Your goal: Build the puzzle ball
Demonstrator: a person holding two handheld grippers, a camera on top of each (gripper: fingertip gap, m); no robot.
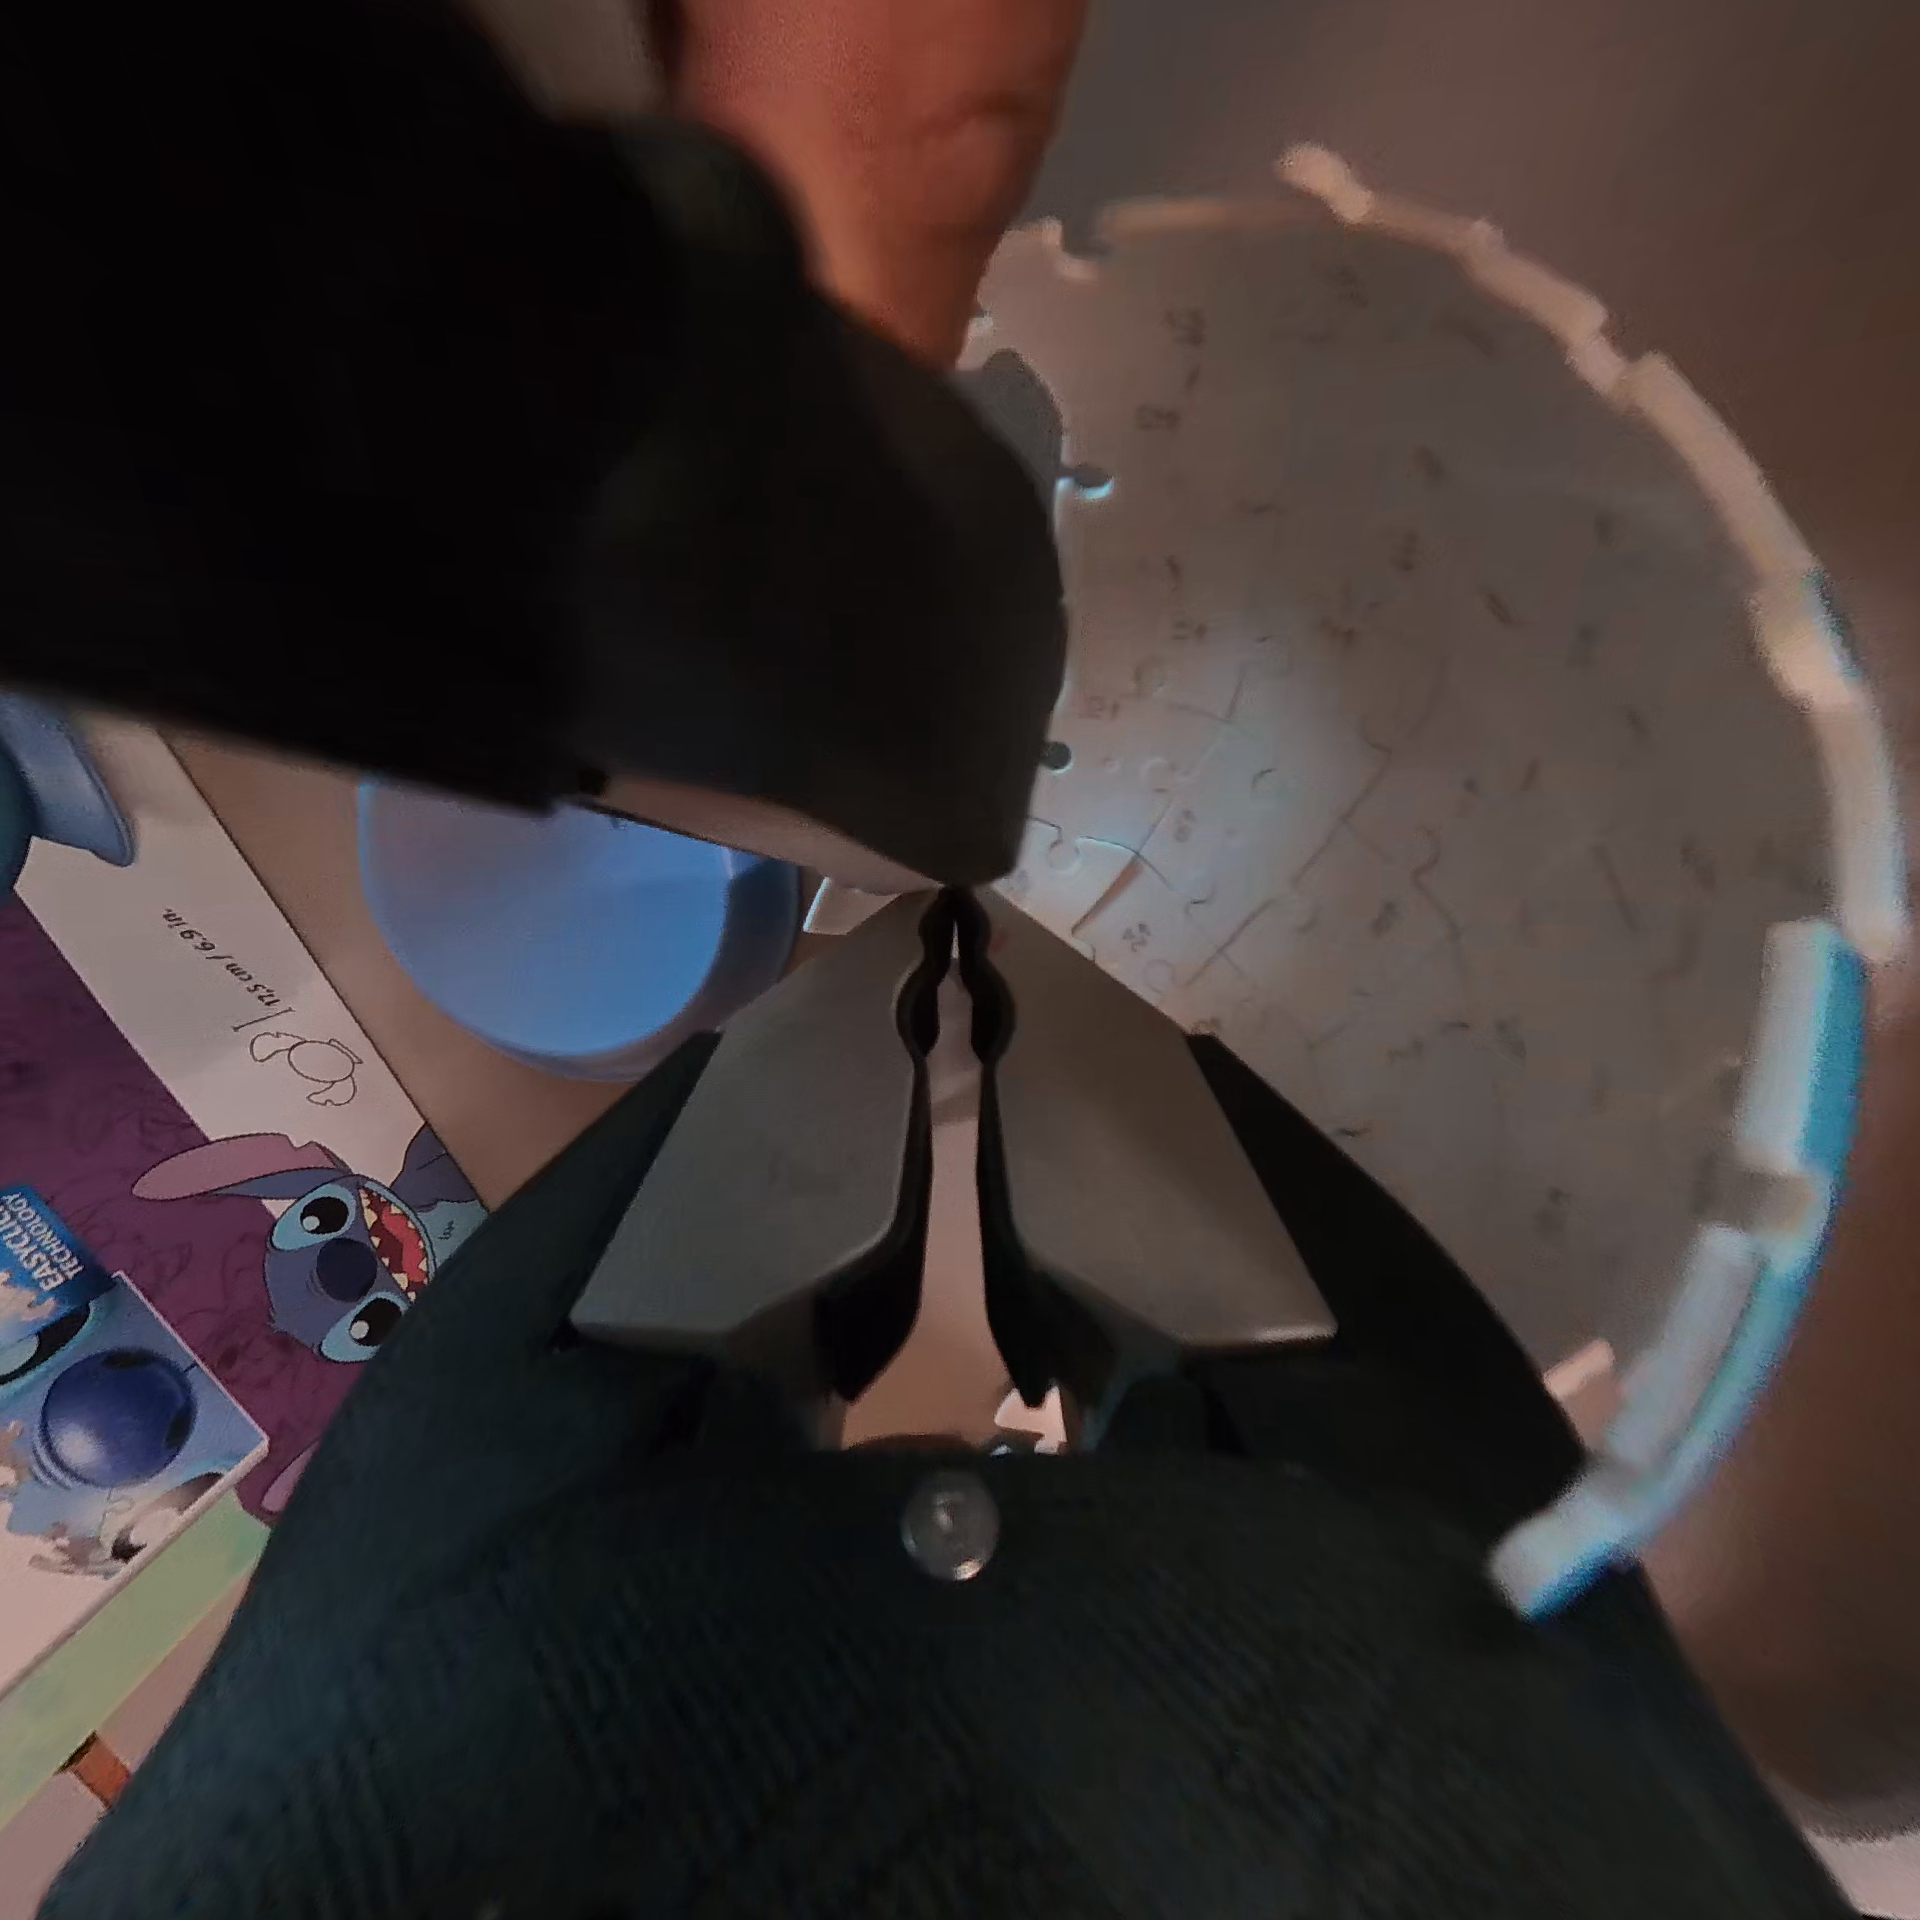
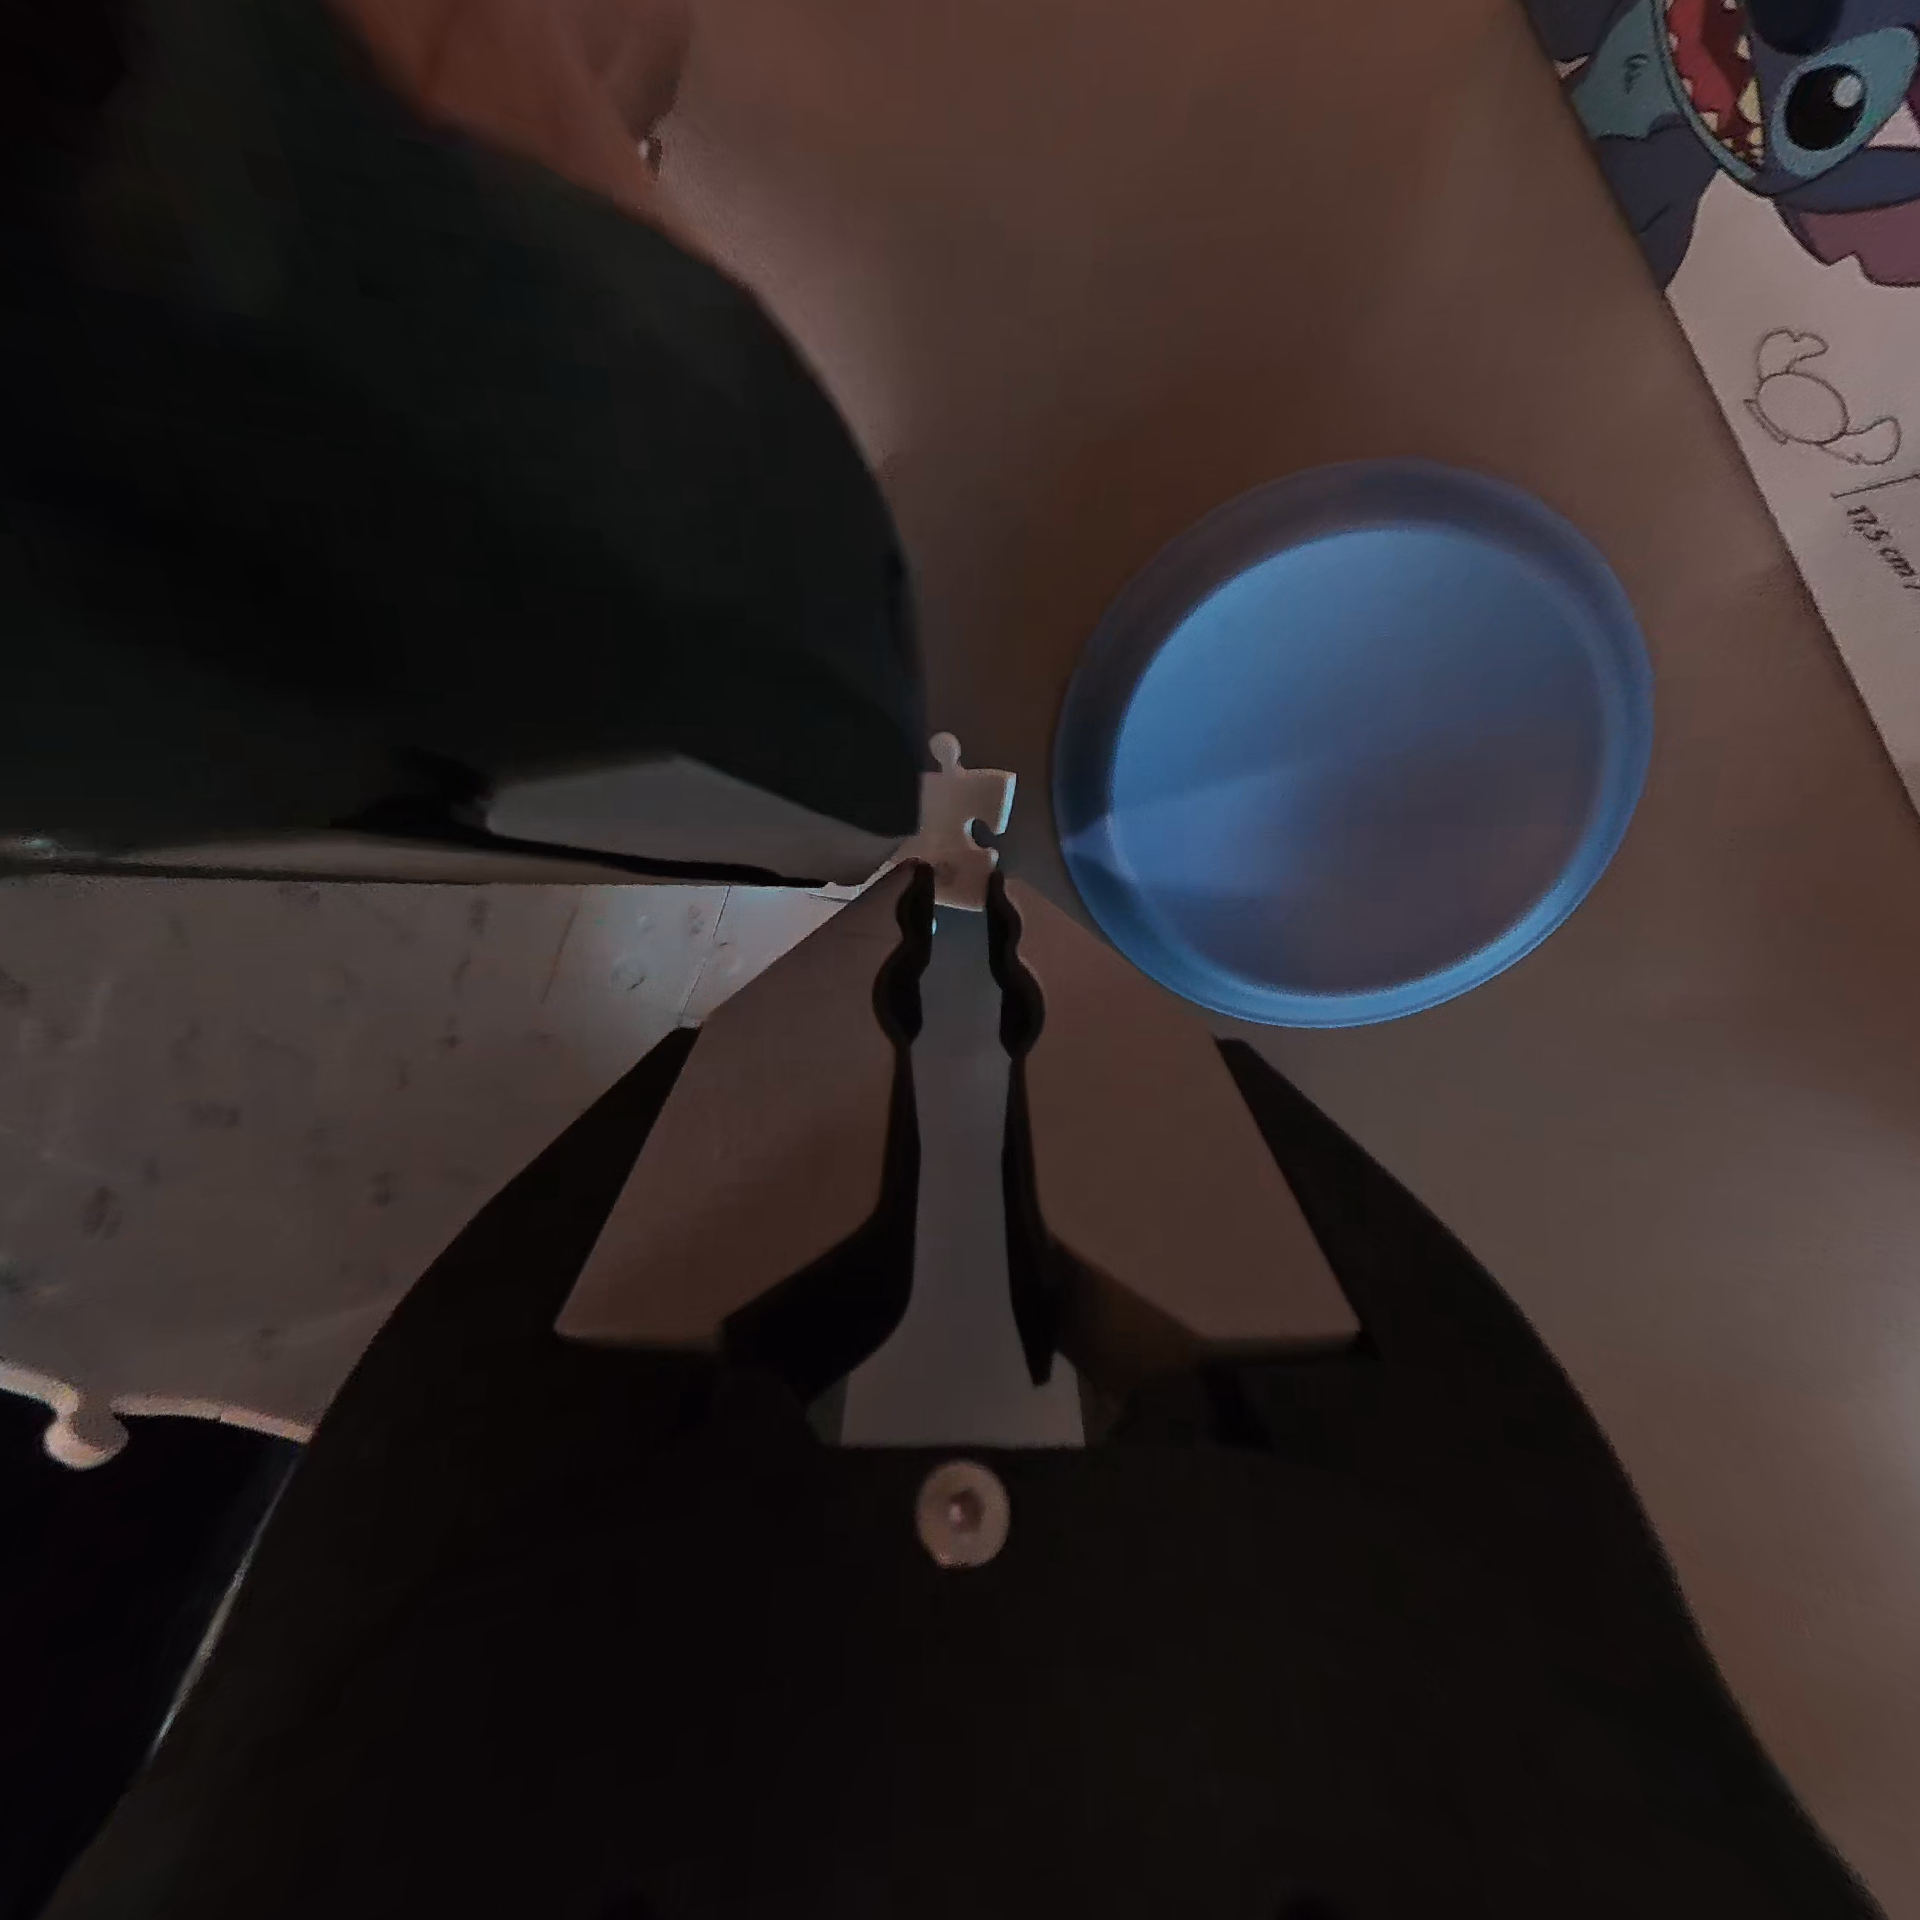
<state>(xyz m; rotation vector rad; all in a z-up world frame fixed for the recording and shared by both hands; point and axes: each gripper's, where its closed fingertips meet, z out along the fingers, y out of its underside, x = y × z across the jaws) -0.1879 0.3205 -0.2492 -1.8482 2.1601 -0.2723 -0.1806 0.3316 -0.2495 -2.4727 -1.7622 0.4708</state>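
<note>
1. Left wrist view: my left tool (image 1: 954, 914) has its tips pinched nearly together on the rim of the half-built puzzle ball (image 1: 1455, 727), a white shell seen from inside, with blue showing along its outer edge. It seems to grip that edge, though blur leaves me unsure.
2. The right tool (image 1: 623, 468) comes in dark from the upper left and meets the same spot.
3. A blue round dish (image 1: 540, 935) sits on the table (image 1: 499, 1101) behind the tips; a printed box (image 1: 208, 1195) lies toward the left edge.
4. Right wrist view: my right tool (image 2: 954, 883) is narrowly open and clamps a small white puzzle piece (image 2: 966, 821) at its tips.
5. The piece sits right at the shell's rim; the shell spreads left, and the dish lies just right of the piece.
</note>
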